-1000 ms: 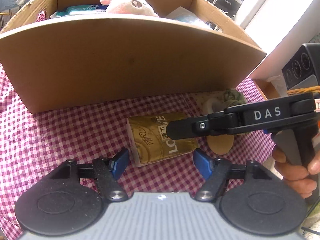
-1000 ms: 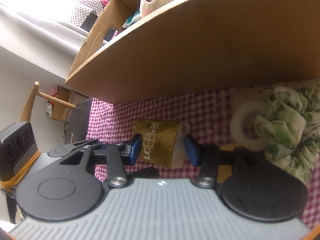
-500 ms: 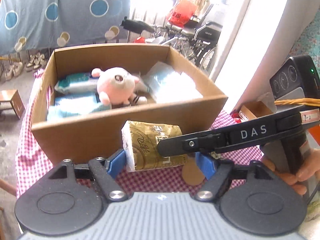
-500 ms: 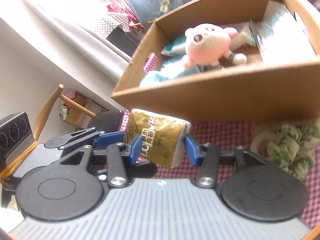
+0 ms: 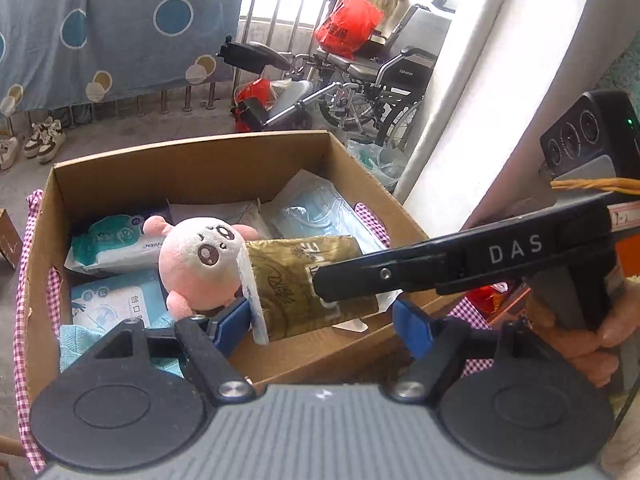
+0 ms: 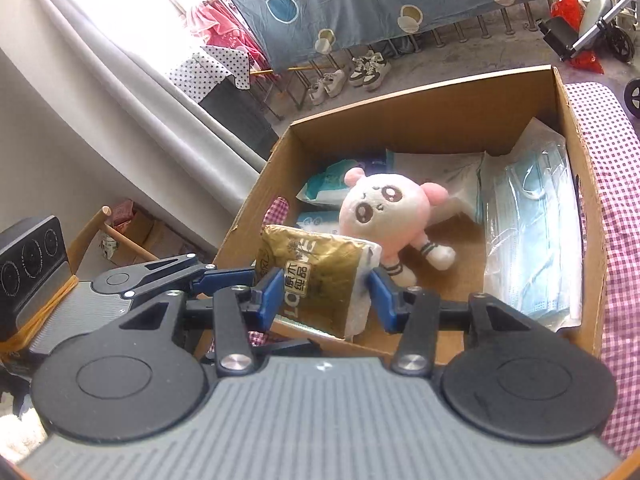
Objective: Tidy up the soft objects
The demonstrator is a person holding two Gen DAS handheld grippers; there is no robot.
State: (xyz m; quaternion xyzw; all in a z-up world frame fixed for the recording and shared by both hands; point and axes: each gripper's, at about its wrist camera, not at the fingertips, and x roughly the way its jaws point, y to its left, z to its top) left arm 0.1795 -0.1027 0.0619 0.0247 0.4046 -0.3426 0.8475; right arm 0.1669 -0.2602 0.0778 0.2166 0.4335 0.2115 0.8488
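Observation:
A gold tissue pack (image 6: 316, 280) hangs over the near wall of the open cardboard box (image 6: 420, 88). My right gripper (image 6: 326, 296) is shut on it, blue pads pressing its two long sides. In the left wrist view the same pack (image 5: 296, 280) lies between the jaws of my left gripper (image 5: 322, 326). The left pad is at its white end and the right pad stands clear, so that gripper is open. A black finger (image 5: 400, 276) of the right gripper crosses in front of the pack. A pink plush (image 5: 200, 256) lies in the box just behind it.
The box (image 5: 192, 152) also holds a wet-wipes pack (image 5: 112, 240), a bag of blue masks (image 6: 532, 232) and other flat packets. It stands on a pink checked cloth (image 6: 620, 200). A hand (image 5: 600, 332) grips the right tool. A wheelchair (image 5: 380, 72) stands beyond.
Both grippers have risen with the tissue pack from the checked cloth in front of the box to above its near wall. The box's inside has come into view.

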